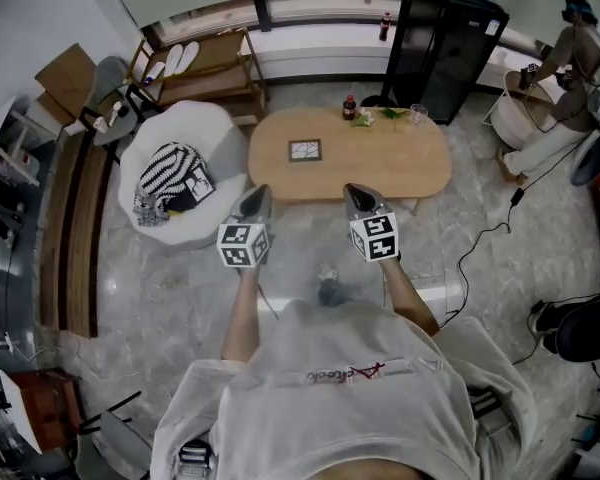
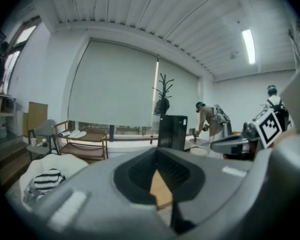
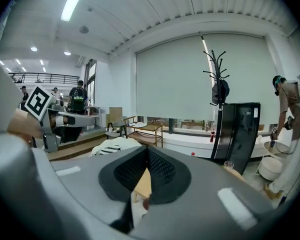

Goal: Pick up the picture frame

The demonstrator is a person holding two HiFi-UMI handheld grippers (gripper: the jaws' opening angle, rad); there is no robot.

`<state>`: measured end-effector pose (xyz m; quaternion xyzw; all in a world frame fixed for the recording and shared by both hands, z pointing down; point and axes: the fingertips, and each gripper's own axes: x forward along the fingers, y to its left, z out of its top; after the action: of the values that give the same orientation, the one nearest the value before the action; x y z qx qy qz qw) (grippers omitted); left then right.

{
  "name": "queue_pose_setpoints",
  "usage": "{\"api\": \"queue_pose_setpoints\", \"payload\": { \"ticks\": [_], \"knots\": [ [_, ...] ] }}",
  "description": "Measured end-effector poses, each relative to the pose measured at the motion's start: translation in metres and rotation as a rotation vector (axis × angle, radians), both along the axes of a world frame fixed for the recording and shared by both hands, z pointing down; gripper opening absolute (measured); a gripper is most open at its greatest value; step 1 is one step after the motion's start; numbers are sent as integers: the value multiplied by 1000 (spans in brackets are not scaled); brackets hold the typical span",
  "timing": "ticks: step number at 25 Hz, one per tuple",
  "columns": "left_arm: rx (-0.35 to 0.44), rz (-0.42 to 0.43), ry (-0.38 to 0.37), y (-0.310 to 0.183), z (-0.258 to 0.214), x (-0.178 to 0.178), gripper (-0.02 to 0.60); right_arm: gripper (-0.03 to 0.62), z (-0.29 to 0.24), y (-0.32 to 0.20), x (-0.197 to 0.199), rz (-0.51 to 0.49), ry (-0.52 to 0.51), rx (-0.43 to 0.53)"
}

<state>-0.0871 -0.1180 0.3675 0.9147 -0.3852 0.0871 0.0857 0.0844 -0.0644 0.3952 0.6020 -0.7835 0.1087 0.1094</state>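
Short of the oval coffee table's near edge, the left gripper has its jaws shut on nothing; the picture frame lies flat on the table's left half, ahead and between both grippers, about equally near each; the right gripper is likewise closed, empty

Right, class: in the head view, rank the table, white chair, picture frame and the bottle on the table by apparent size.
1. table
2. white chair
3. picture frame
4. bottle, close to the frame in size, so this last pair is unsure.
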Motion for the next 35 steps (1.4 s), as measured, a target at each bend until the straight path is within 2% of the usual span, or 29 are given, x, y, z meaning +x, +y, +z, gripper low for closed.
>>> {"api": "queue_pose_setpoints", "payload": {
  "ticks": [9,17,26,35],
  "knots": [
    [0,-15,-2,-106,-1,32,0,5,1,-110,32,-11,-5,-2],
    [-25,-17,-3,-172,12,64,0,6,13,-176,56,-32,-8,-27],
    [-66,-28,-17,-201,34,78,0,6,37,-209,70,-49,-19,-71],
    [-112,-31,-43,-205,59,68,0,6,59,-220,63,-61,-25,-111]
  ]
}}
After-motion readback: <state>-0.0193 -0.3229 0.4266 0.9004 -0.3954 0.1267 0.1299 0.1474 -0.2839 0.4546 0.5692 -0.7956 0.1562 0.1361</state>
